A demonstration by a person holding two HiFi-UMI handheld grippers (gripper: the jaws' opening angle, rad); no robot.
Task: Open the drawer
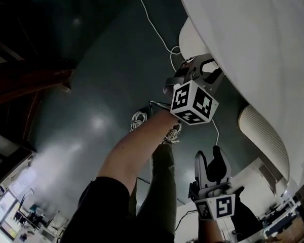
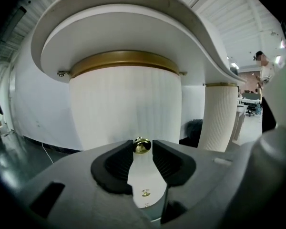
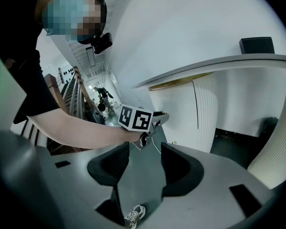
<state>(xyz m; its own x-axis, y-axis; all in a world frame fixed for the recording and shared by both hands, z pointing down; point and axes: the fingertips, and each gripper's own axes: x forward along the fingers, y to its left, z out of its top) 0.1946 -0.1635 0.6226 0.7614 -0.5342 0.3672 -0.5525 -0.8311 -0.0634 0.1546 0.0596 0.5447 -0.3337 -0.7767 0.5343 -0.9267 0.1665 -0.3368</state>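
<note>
A small gold knob (image 2: 142, 146) sticks out of the white ribbed, rounded drawer front (image 2: 124, 104), which sits under a gold band (image 2: 124, 61) below the curved white desk top (image 1: 258, 44). My left gripper (image 2: 142, 150) has its two black pads closed against the knob's sides. In the head view this left gripper (image 1: 212, 71) reaches up under the desk's edge. My right gripper (image 1: 211, 160) hangs lower and nearer to me. Its jaws are open in the right gripper view (image 3: 145, 149), with only floor between them.
A second ribbed white column (image 2: 219, 116) stands to the right of the drawer unit. A white cable (image 1: 152, 24) runs over the dark glossy floor. The person's shoes (image 1: 139, 119) and legs are below the grippers. Office furniture shows far off.
</note>
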